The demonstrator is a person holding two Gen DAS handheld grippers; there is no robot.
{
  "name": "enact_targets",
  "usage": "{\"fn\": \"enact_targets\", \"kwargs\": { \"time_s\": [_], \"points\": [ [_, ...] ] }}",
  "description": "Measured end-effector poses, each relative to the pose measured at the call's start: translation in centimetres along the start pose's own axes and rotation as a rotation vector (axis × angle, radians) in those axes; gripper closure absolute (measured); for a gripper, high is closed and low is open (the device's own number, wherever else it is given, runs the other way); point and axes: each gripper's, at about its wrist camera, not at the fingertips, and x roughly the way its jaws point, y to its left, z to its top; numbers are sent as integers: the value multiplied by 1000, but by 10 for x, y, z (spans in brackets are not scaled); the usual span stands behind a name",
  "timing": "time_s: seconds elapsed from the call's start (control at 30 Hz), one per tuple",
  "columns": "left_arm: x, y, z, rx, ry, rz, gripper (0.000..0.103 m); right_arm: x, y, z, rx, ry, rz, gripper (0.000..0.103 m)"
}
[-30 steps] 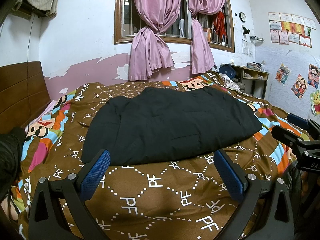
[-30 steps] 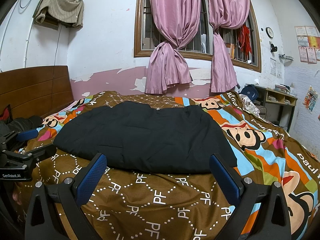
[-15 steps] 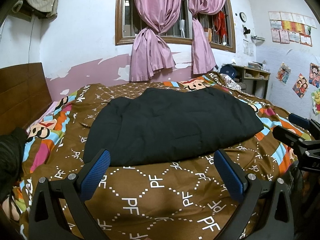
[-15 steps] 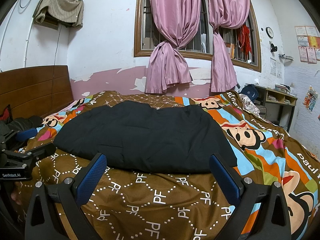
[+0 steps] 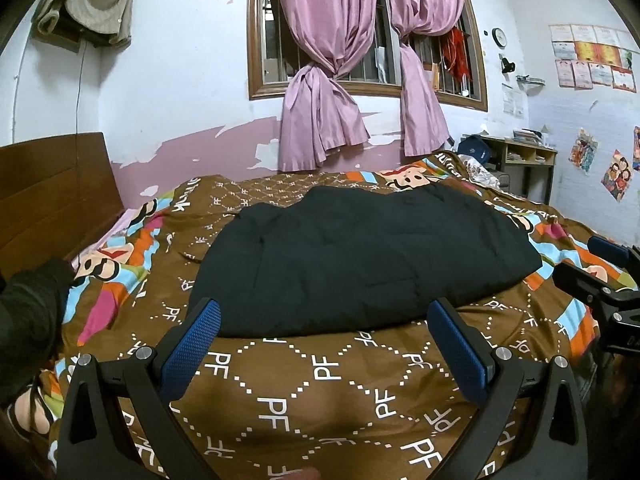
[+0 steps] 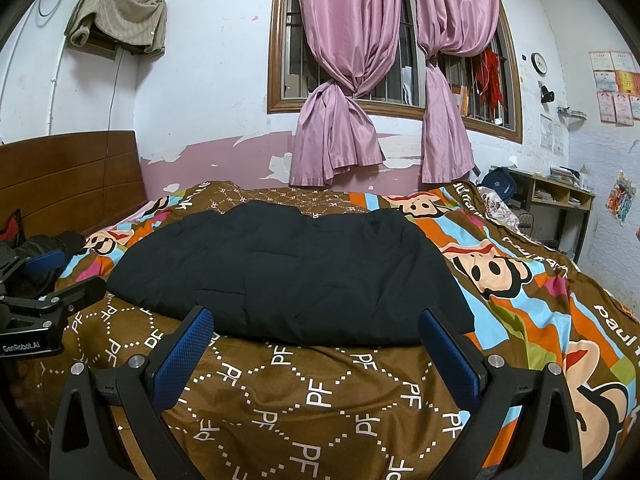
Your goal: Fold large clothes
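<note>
A large black padded garment [image 5: 360, 256] lies folded flat in the middle of the bed; it also shows in the right wrist view [image 6: 296, 268]. My left gripper [image 5: 324, 320] is open and empty, hovering above the quilt just short of the garment's near edge. My right gripper [image 6: 316, 328] is open and empty, also just short of the near edge. The right gripper shows at the right edge of the left wrist view [image 5: 600, 276]; the left gripper shows at the left edge of the right wrist view [image 6: 48, 284].
The bed is covered by a brown patterned quilt [image 5: 320, 392] with cartoon monkey faces. A wooden headboard [image 5: 52, 192] stands at the left, with dark clothing [image 5: 28, 312] beside it. A window with pink curtains [image 5: 332, 80] is behind, a desk [image 5: 520, 164] at the right.
The left wrist view has shifted slightly right and back, so the garment sits a little left of before. The right gripper has hardly moved. Both stay open.
</note>
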Motion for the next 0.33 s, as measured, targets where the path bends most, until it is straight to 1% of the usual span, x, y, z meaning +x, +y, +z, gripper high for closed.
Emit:
{"fn": "enact_targets", "kwargs": {
  "time_s": [0.33],
  "points": [
    [2,2,0,-10,9,-12,2,0,1,1,2,1,-1,0]
  ]
}}
